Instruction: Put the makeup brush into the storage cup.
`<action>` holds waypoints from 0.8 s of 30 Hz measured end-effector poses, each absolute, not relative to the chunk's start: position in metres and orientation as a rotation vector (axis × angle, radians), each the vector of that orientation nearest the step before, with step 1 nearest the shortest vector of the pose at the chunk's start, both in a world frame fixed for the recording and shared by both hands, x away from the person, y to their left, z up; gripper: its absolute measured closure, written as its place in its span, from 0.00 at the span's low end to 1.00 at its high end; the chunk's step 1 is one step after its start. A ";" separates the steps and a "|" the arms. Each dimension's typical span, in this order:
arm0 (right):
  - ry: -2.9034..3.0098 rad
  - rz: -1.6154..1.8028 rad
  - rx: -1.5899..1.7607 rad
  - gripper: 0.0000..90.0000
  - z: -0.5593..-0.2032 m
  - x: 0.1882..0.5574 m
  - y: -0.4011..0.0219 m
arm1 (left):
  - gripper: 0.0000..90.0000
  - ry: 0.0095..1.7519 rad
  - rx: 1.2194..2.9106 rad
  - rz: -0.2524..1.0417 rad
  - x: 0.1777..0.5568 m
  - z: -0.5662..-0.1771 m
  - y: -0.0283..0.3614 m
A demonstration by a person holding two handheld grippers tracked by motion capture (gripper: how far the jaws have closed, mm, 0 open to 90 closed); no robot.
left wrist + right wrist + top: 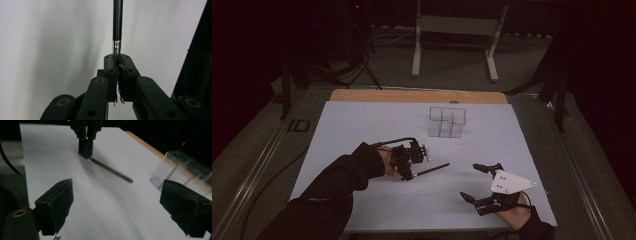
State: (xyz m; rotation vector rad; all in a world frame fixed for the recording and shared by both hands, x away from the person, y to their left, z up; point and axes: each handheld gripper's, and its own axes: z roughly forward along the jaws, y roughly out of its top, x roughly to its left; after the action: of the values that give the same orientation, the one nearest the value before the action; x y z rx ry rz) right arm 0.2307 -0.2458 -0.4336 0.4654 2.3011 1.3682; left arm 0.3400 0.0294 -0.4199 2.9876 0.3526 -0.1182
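From the high view, the left gripper (414, 172) sits left of centre on the pale white-covered worktop (362, 125), its fingers pressed on one end of a thin black rod with a silver collar (432, 169). The rod sticks out from the fingertips toward the right, slanting slightly away from the person, its far end free just above the sheet. The right gripper (476, 182), topped by a grey three-cornered plate, lies near the front right corner with its fingers spread and nothing between them; the rod's free tip is apart from it. A clear plastic compartment box (447, 121) stands farther back, apart from both.

In the left gripper view, the two black fingers (111, 72) are pinched tight on the rod (117, 22) right at its silver collar, and the dark shaft runs straight ahead over the white sheet.

In the right gripper view, the right gripper's fingers (56, 205) stand wide open on either side. Beyond them the left gripper (85, 150) holds the rod (112, 171), which slopes toward the clear box (180, 167) at the right edge, stopping short of it.
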 end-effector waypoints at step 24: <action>2.206 0.746 -0.209 0.46 -0.450 0.221 -0.168 | 0.97 0.360 2.984 -0.148 0.342 -0.425 0.011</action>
State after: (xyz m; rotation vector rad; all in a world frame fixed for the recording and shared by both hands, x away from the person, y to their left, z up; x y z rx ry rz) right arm 0.2213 -0.1681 -0.4498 -0.2092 2.2064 0.7465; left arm 0.3421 0.0112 -0.4246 2.9843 0.3601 -0.1483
